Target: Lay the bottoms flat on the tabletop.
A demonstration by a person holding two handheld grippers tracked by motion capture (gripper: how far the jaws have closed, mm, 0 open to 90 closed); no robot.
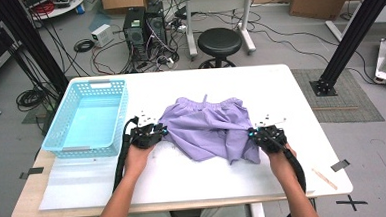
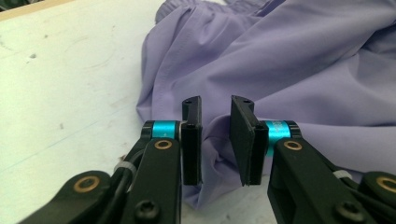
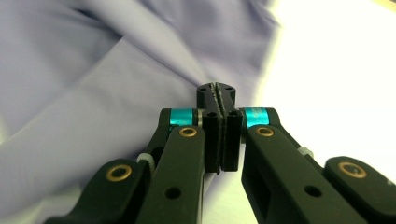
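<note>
holding one two-jaw gripper in each hand, i work at a white table [image 1: 290, 98]. my left gripper [image 2: 215, 140] has its jaws parted by a narrow gap, with nothing pinched between them; it sits at the left edge of one crumpled purple garment [image 2: 289, 60], and folds of the cloth lie just behind and under the gap. in the high view this left gripper [image 1: 154, 133] touches the garment [image 1: 207, 128] at its left side. my right gripper [image 3: 217, 126] has its jaws pressed together on a thin fold of the purple cloth [image 3: 93, 116], which draws taut from the tips. in the high view the right gripper [image 1: 262, 134] is at the garment's right edge. the garment lies in the middle of the table, between my two hands. one empty light blue plastic basket [image 1: 61, 123] stands on the table's left side, just beside my left gripper. past the table's far edge stands one black round stool [image 1: 219, 42] on the floor.
</note>
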